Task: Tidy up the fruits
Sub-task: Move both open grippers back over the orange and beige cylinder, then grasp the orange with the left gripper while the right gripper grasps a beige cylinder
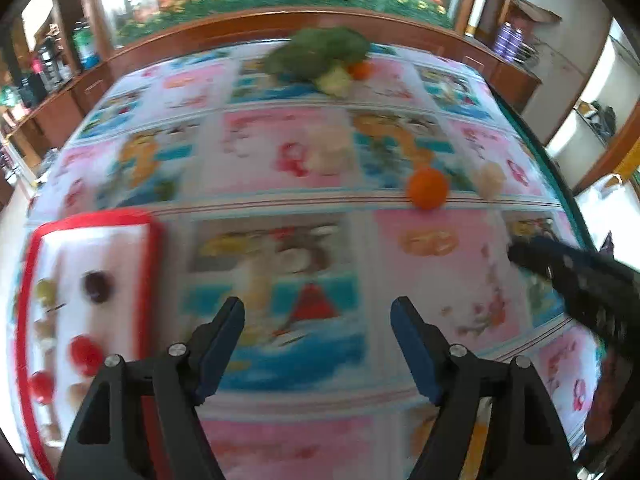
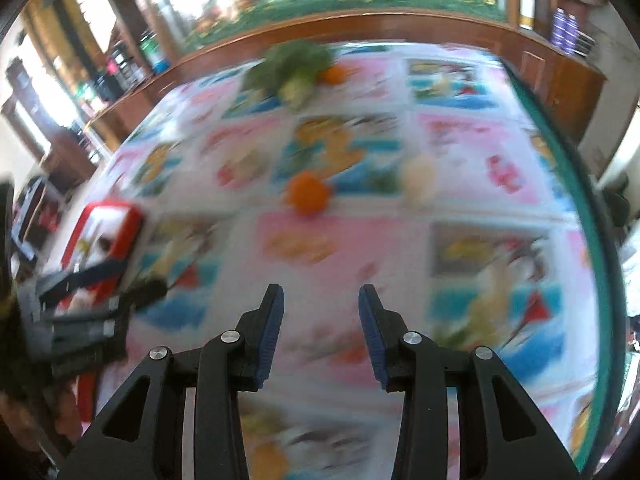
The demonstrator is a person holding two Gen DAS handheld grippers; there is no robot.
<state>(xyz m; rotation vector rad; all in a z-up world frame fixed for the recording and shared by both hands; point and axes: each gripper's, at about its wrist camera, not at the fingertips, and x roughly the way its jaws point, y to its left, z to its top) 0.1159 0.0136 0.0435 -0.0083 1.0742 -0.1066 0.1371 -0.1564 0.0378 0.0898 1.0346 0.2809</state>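
An orange fruit (image 1: 427,188) lies on the patterned tablecloth, right of centre; it also shows in the right wrist view (image 2: 307,193). A pale round item (image 1: 488,178) lies just right of it, also in the right wrist view (image 2: 417,176). A red-rimmed white tray (image 1: 94,224) at the left holds a dark fruit (image 1: 97,286), red fruits (image 1: 84,354) and a green one (image 1: 46,291). My left gripper (image 1: 318,316) is open and empty over the cloth. My right gripper (image 2: 321,300) is open and empty, short of the orange fruit.
A broccoli (image 1: 320,54) with a small orange fruit (image 1: 362,70) beside it lies at the table's far edge. The right gripper's arm (image 1: 580,276) shows at the right of the left view. The table's green edge (image 2: 576,184) runs along the right. Wooden cabinets stand behind.
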